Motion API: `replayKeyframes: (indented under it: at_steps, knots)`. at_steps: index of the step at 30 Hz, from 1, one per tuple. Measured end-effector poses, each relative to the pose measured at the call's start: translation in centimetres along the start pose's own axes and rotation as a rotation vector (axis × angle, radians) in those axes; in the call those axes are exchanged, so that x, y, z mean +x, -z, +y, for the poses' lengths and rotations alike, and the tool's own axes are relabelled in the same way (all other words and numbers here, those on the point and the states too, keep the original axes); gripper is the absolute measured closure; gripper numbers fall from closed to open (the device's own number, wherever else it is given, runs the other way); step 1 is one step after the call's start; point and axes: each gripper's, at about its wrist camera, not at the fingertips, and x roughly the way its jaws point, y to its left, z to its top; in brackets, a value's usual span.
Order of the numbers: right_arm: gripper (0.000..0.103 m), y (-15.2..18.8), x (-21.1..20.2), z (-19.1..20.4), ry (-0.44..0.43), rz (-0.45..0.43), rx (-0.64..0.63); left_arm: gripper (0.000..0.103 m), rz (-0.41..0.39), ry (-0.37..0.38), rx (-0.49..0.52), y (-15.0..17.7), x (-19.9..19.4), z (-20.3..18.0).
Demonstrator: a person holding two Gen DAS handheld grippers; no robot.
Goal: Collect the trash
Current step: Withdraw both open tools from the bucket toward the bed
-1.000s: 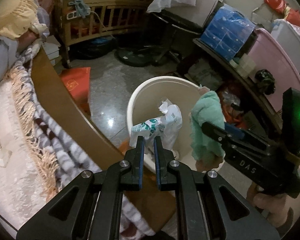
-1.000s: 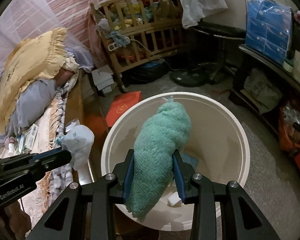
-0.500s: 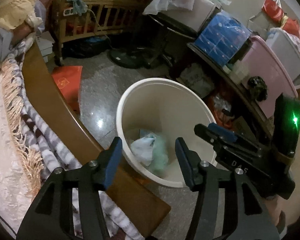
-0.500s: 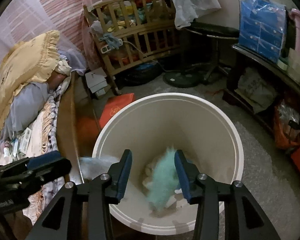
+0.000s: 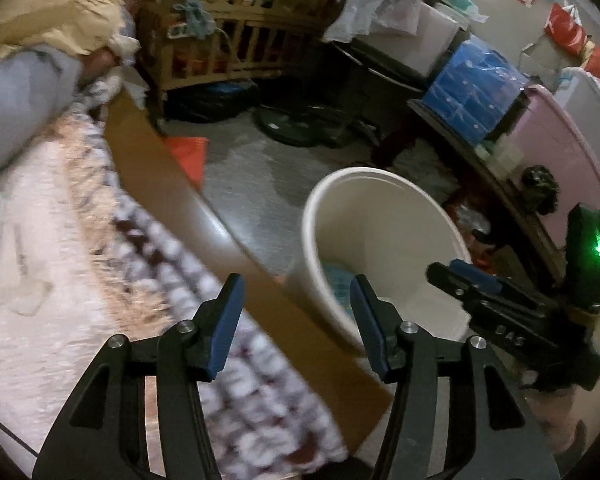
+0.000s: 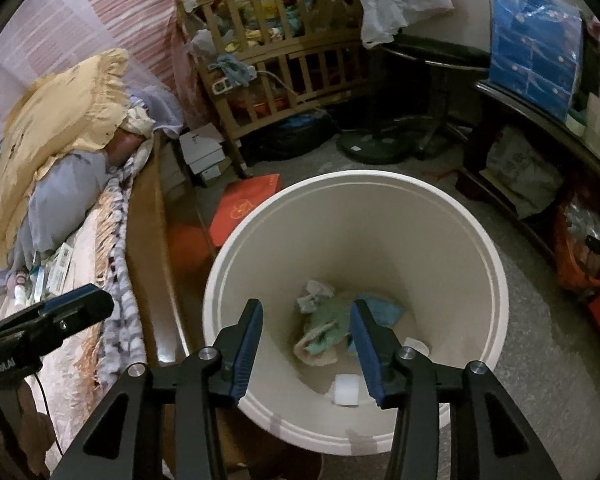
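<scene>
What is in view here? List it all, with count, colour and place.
bin: one, cream, on the floor beside the bed.
towel: one, green, in the bin bottom.
wrapper: one, white and green, crumpled in the bin beside the towel.
blue item: one, in the bin, right of the towel.
white pieces: two, in the bin near the front wall.
bed: one, brown wooden edge, left of the bin.
pillow: one, yellow, on the bed.
crib: one, wooden, behind the bin.
red box: one, on the floor by the bin.
blue pack: one, on the right shelf.
left gripper: black, blue fingers open, empty, over the bed edge.
right gripper: black, blue fingers open, empty, over the bin.
</scene>
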Motion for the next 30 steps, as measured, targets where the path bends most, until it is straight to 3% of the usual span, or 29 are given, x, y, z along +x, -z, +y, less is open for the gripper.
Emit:
replayKeyframes:
  at_steps: [6, 8, 10, 30]
  knots:
    - [0.057, 0.3, -0.1, 3.1, -0.034, 0.011, -0.044, 0.050, -0.029, -0.135, 0.001, 1.7, -2.2, 3.2]
    - [0.046, 0.5, 0.1, 4.6, -0.048, 0.017, -0.067, 0.050, -0.038, -0.168, -0.005, 2.4, -3.1, 4.6]
    - [0.041, 0.7, 0.4, 6.4, -0.070, 0.022, -0.087, 0.050, -0.047, -0.201, -0.013, 3.1, -4.0, 5.8]
    - [0.038, 4.5, 3.6, 25.1, -0.261, 0.125, -0.355, 0.049, -0.046, -0.455, -0.177, 11.3, -14.2, 22.9]
